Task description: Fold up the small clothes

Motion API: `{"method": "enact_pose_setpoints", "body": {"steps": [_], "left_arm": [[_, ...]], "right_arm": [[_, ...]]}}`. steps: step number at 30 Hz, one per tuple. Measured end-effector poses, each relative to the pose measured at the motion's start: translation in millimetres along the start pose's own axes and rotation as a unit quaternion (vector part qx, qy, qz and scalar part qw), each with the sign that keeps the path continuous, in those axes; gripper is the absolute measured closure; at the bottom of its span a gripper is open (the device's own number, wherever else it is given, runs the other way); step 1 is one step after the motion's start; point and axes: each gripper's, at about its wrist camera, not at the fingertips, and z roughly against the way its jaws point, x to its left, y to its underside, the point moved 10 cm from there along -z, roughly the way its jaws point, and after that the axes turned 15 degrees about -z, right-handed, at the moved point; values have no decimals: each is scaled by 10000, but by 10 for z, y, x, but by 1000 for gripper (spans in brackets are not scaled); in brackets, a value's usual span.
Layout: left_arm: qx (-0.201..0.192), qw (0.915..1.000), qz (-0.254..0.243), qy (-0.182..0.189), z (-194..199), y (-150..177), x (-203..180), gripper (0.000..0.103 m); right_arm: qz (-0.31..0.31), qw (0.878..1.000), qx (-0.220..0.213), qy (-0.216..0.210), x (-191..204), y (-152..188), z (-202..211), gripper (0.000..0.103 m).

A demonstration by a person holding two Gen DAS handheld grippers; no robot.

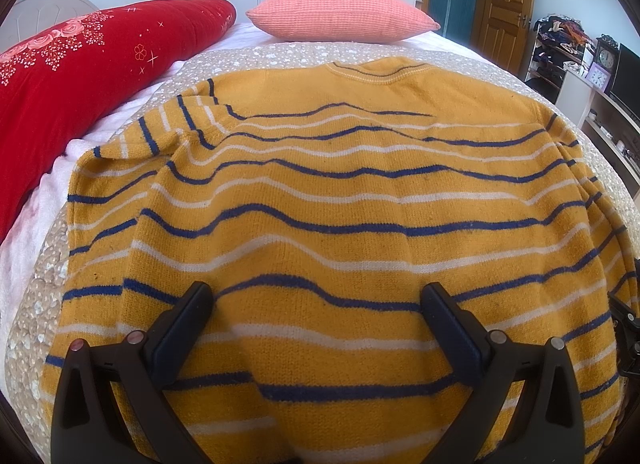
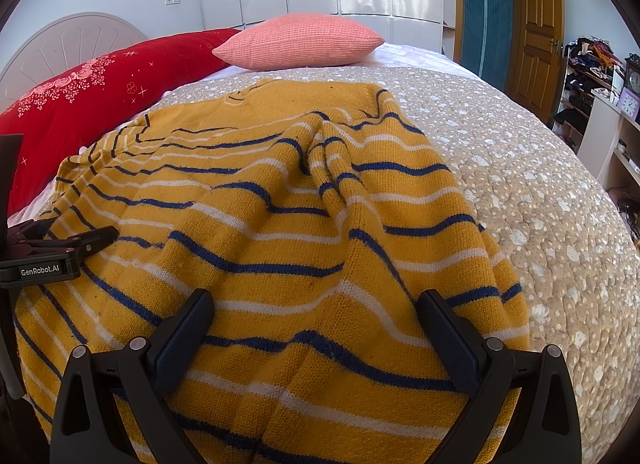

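A mustard-yellow sweater [image 1: 320,203] with navy and white stripes lies spread on the bed, collar at the far end, its left sleeve folded in over the body. It also shows in the right wrist view [image 2: 280,223], with its right sleeve folded in and bunched into a ridge. My left gripper [image 1: 318,304] is open above the sweater's lower hem, holding nothing. My right gripper [image 2: 316,312] is open above the hem's right part, holding nothing. The left gripper also shows at the left edge of the right wrist view [image 2: 80,242].
The bed has a beige dotted quilt [image 2: 520,183]. A coral pillow [image 1: 344,11] and a red flowered quilt roll [image 1: 80,63] lie at the far side. A wooden door [image 2: 536,23] and cluttered shelves [image 2: 592,75] stand to the right.
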Motion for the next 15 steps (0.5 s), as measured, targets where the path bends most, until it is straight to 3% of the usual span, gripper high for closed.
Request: {"method": "enact_pose_setpoints", "body": {"steps": [15], "left_arm": [[-23,10000,12,12,-1,1,3,0]], "right_arm": [[6,9999,-59,98,-4,0,-5,0]]}}
